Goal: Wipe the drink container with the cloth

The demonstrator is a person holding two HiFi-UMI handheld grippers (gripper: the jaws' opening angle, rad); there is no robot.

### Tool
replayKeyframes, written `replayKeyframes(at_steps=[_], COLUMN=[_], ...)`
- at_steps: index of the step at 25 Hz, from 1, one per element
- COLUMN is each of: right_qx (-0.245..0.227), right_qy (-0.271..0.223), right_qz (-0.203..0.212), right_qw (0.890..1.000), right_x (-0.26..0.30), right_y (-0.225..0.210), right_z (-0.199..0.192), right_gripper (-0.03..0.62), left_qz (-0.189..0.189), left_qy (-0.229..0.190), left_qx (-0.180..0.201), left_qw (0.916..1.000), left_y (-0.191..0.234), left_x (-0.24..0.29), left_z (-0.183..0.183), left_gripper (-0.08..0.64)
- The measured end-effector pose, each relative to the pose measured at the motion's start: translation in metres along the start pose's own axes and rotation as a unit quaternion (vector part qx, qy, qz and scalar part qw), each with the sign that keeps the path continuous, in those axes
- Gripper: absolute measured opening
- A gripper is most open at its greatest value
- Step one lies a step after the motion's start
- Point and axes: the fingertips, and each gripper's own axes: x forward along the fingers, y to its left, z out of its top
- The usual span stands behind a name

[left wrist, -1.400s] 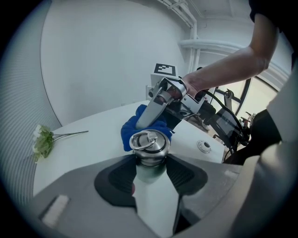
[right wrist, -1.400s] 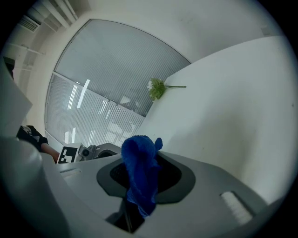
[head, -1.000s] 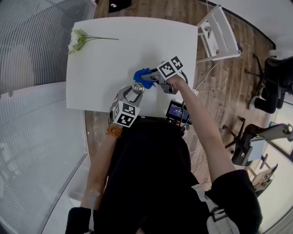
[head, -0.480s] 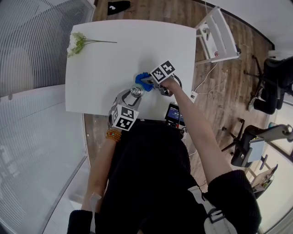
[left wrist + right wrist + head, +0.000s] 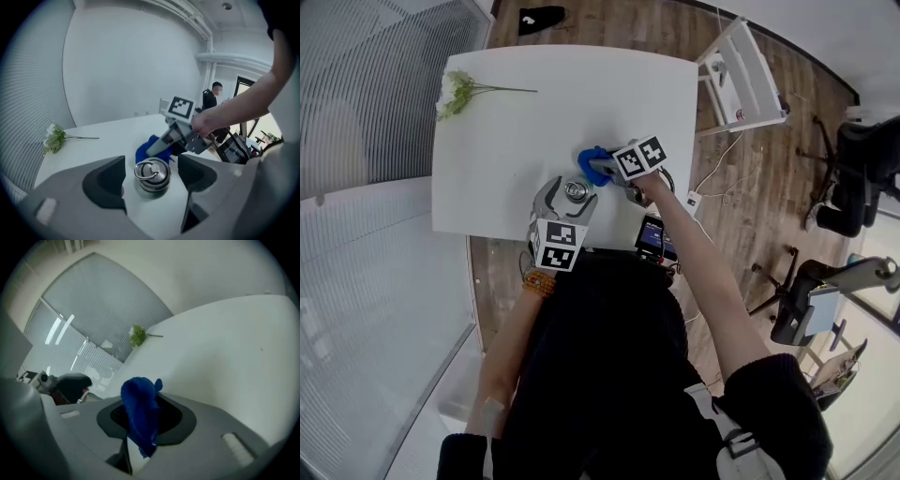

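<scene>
white table [image 5: 516, 141], flower sprig [image 5: 456, 90], wooden floor [image 5: 769, 187]

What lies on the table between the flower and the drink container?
Nothing: in the head view, the white table is bare between the flower and the drink container.

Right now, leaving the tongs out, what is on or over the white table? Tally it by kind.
Drink container: 1, metal, standing between the open jaws of the left tongs.
Blue cloth: 1, clamped in the right tongs.
Flower sprig: 1, lying near the table's far left corner.
Total: 3.
</scene>
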Motion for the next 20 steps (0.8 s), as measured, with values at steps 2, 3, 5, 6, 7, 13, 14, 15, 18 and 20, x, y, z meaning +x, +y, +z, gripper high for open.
replayKeyframes(at_steps=[2,3,5,6,7,13,14,15,18,20], right_qx=[0.014,0.016,0.012,0.008,0.004,-0.028,-0.035,-0.039,-0.044,-0.039], right_qy=[-0.046,-0.064,-0.088,-0.096,-0.103,-0.125,-0.126,-0.127,-0.125,-0.123], right_qz=[0.014,0.019,0.027,0.031,0.035,0.084,0.091,0.097,0.109,0.108], right_qw=[0.999,0.998,0.996,0.995,0.994,0.988,0.987,0.986,0.985,0.986], right_x=[-0.019,-0.028,-0.043,-0.050,-0.056,-0.084,-0.089,-0.092,-0.095,-0.096], right_y=[0.008,0.011,0.018,0.021,0.024,0.048,0.052,0.054,0.058,0.056], right_z=[0.016,0.023,0.034,0.037,0.039,0.040,0.040,0.039,0.035,0.031], right_gripper=[0.123,0.123,0.123,0.123,0.123,0.123,0.123,0.123,0.123,0.123], left_qz=[0.006,0.006,0.003,-0.002,-0.010,-0.156,-0.186,-0.215,-0.266,-0.244], left_qy=[0.037,0.049,0.057,0.055,0.052,0.045,0.052,0.061,0.076,0.071], left_qx=[-0.022,-0.035,-0.046,-0.042,-0.034,0.125,0.163,0.202,0.280,0.269], left_qw=[0.9991,0.9981,0.9973,0.9976,0.9980,0.9787,0.9675,0.9537,0.9194,0.9291], left_y=[0.004,0.004,0.005,0.006,0.006,-0.011,-0.016,-0.020,-0.027,-0.022], left_x=[0.009,0.011,0.011,0.011,0.012,0.014,0.015,0.015,0.018,0.023], left_z=[-0.009,-0.012,-0.013,-0.014,-0.014,-0.014,-0.013,-0.012,-0.010,-0.004], left_gripper=[0.355,0.327,0.278,0.276,0.276,0.267,0.267,0.265,0.266,0.289])
